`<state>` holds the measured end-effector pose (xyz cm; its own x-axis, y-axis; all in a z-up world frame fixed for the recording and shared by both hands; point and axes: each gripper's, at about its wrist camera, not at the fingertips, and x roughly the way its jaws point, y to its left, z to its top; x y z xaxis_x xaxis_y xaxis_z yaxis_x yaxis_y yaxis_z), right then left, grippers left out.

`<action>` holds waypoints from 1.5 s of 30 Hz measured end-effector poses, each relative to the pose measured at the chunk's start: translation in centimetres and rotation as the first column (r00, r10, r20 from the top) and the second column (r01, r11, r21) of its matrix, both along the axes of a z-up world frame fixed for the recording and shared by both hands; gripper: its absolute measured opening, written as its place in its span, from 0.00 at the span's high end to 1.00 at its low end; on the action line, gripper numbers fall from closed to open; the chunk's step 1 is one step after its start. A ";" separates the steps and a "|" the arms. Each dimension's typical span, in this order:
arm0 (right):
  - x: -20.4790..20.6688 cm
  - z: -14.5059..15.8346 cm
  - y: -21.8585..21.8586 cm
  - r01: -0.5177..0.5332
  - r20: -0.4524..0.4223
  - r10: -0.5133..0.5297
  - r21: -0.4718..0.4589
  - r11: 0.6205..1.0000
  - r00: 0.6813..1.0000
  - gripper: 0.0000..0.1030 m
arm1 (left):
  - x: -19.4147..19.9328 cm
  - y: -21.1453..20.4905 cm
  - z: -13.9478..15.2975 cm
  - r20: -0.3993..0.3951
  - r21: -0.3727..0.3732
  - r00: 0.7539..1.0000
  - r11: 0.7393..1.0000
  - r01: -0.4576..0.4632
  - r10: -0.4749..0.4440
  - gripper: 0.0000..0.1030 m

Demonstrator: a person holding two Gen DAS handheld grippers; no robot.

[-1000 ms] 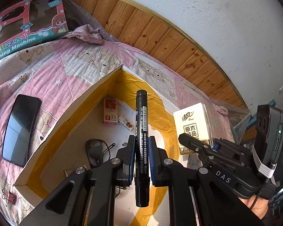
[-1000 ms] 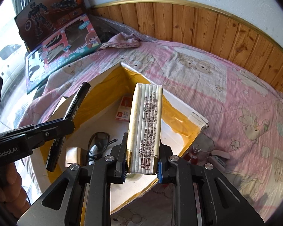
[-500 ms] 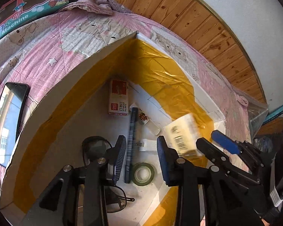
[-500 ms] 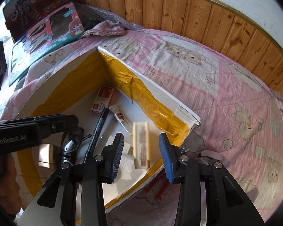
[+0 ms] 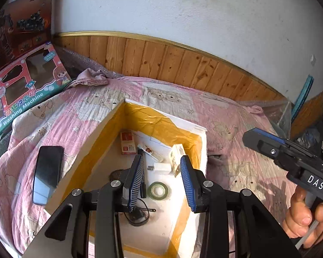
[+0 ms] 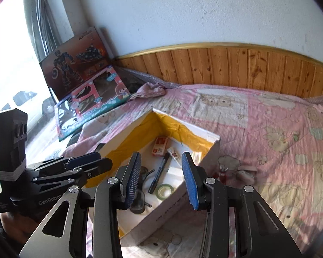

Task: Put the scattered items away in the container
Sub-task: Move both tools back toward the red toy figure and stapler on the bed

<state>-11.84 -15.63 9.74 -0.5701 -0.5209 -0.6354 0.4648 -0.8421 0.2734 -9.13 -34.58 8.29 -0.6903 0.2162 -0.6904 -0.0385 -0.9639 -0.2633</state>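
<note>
1. Left wrist view: left gripper (image 5: 162, 179) is seen held above the box (image 5: 201, 150), jaws spread wide, nothing between the blue pads (image 5: 186, 180). It is tilted down toward the box interior.
2. Same view: right gripper (image 5: 258, 138) is seen at the right edge, off to the side of the box over the pink blanket (image 5: 226, 116); a hand (image 5: 305, 215) is wrapped on its handle. From this side angle its jaw spread cannot be told.
3. Inside the box, on its floor: red packet (image 5: 127, 143) near the far corner, tissue pack (image 5: 176, 158) leaning by the right wall, tape roll (image 5: 158, 190) near the middle, sunglasses (image 5: 137, 212) nearer the camera. The marker is mostly hidden behind the left finger.
4. A phone (image 5: 47, 174) is seen lying on the blanket outside the box, left of it, not touching it.
5. Right wrist view: right gripper (image 6: 161, 177) is shown with jaws wide apart and empty, raised over the near corner of the box.
6. Same view: left gripper (image 6: 84, 163) is seen at the left, level with the box's left wall, fingers parted, nothing held.
7. Marker (image 6: 160, 169) is seen lying flat on the box floor, tape roll just beside its near end.
8. Toy boxes (image 6: 92, 105) are propped against the wall behind.
</note>
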 end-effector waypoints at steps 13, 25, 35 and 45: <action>5.4 -6.9 8.3 0.162 0.209 -0.136 -0.112 0.980 0.968 0.59 | 4.9 8.1 -0.4 0.030 -0.026 0.991 0.991 0.134 -0.133 0.64; 6.2 -9.2 14.6 0.272 0.239 -0.240 -0.112 0.956 0.941 0.59 | 4.1 16.7 -4.2 0.111 -0.064 0.966 0.968 0.242 -0.235 0.57; 2.0 -10.5 19.3 0.301 0.265 -0.264 -0.109 0.947 0.927 0.59 | -2.7 19.2 -10.0 0.203 -0.104 0.968 0.979 0.173 -0.149 0.55; -8.6 -13.9 18.2 0.145 0.336 -0.115 -0.065 0.987 0.935 0.59 | -8.2 19.5 -16.6 0.287 -0.215 0.958 0.975 0.058 0.006 0.55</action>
